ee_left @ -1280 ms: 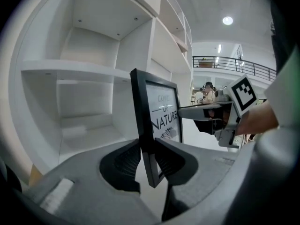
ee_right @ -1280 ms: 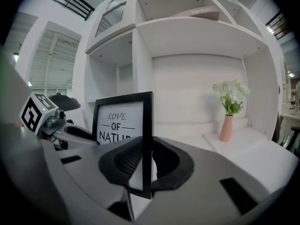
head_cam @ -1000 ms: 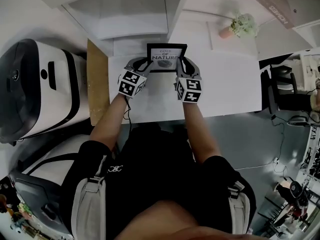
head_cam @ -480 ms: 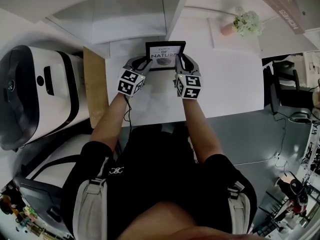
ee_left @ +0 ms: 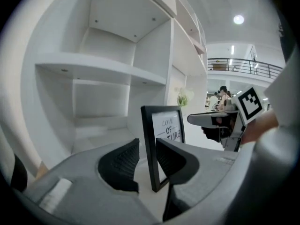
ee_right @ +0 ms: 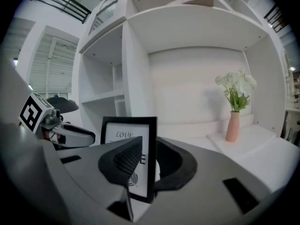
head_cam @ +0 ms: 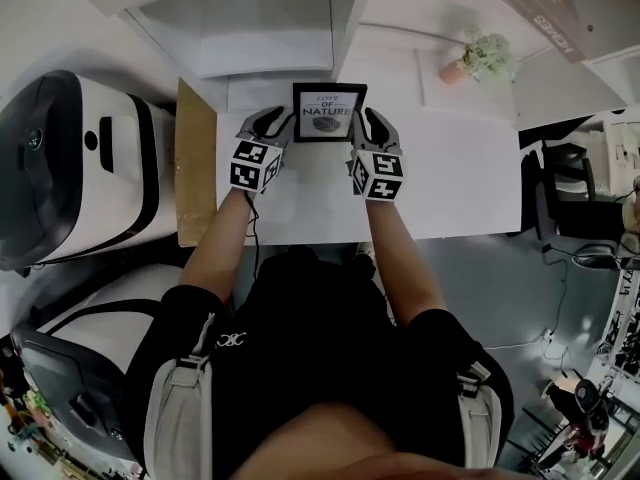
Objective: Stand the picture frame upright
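Note:
The black picture frame (head_cam: 329, 111) with its white "LOVE OF NATURE" print stands upright on the white table (head_cam: 450, 178), just in front of the shelf unit. My left gripper (head_cam: 275, 120) is at its left edge and my right gripper (head_cam: 368, 120) at its right edge. In the left gripper view the frame (ee_left: 166, 125) has its left edge in line with the gap of that gripper (ee_left: 147, 144), with a slit showing beside the pad. In the right gripper view the frame (ee_right: 124, 135) has its right edge in the gap of that gripper (ee_right: 149, 144). Both sets of jaws have just been opening and do not press on it.
A pink vase of white flowers (head_cam: 480, 56) stands at the back right, also in the right gripper view (ee_right: 233, 121). White shelves (head_cam: 260, 28) rise behind the frame. A wooden board (head_cam: 197, 158) lines the table's left edge, beside a large white and black machine (head_cam: 70, 168).
Both grippers have loosened and drawn back a little from the frame's lower corners, the left one shifting leftward. The frame stays standing in the same spot.

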Demonstrator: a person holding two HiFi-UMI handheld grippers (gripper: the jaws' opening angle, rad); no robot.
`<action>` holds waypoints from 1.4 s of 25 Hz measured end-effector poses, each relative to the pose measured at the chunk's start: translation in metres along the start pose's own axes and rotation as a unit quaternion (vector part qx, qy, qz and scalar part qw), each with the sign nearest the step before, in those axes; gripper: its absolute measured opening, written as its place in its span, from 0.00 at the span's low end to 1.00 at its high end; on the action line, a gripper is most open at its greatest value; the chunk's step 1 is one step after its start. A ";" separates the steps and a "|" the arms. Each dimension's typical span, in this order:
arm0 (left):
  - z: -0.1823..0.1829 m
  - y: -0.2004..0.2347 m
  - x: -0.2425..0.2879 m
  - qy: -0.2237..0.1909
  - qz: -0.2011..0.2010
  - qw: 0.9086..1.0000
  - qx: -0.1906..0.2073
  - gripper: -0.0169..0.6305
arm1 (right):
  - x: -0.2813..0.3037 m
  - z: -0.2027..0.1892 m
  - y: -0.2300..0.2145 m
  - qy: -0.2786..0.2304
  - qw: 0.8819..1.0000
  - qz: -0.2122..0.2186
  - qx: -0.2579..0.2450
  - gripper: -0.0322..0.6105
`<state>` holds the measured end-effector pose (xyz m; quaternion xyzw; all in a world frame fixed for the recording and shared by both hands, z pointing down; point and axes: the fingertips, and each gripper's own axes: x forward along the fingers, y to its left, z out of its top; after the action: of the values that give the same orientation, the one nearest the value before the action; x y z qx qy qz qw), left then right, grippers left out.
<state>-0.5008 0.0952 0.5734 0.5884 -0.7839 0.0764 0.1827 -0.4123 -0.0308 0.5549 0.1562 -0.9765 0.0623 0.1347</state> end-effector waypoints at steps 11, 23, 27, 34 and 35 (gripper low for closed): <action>0.086 -0.062 -0.101 -0.083 0.103 0.991 0.021 0.05 | -0.099 0.096 0.006 -0.094 0.993 0.047 -0.048 0.05; 0.136 -0.116 -0.149 -0.127 0.182 0.975 0.031 0.05 | -0.159 0.152 -0.025 -0.148 0.986 0.047 -0.054 0.05; 0.137 -0.120 -0.150 -0.126 0.186 0.974 0.031 0.05 | -0.162 0.155 -0.025 -0.152 0.986 0.054 -0.051 0.05; 0.141 -0.128 -0.145 -0.123 0.188 0.974 0.036 0.05 | -0.161 0.146 -0.034 -0.143 0.987 0.064 -0.021 0.05; 0.142 -0.128 -0.144 -0.123 0.187 0.974 0.037 0.05 | -0.161 0.146 -0.034 -0.142 0.988 0.065 -0.021 0.05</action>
<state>-0.3721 0.1391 0.3762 0.4424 -0.8933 0.0657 0.0453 -0.2901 -0.0400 0.3727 0.0973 -0.9948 0.0279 -0.0066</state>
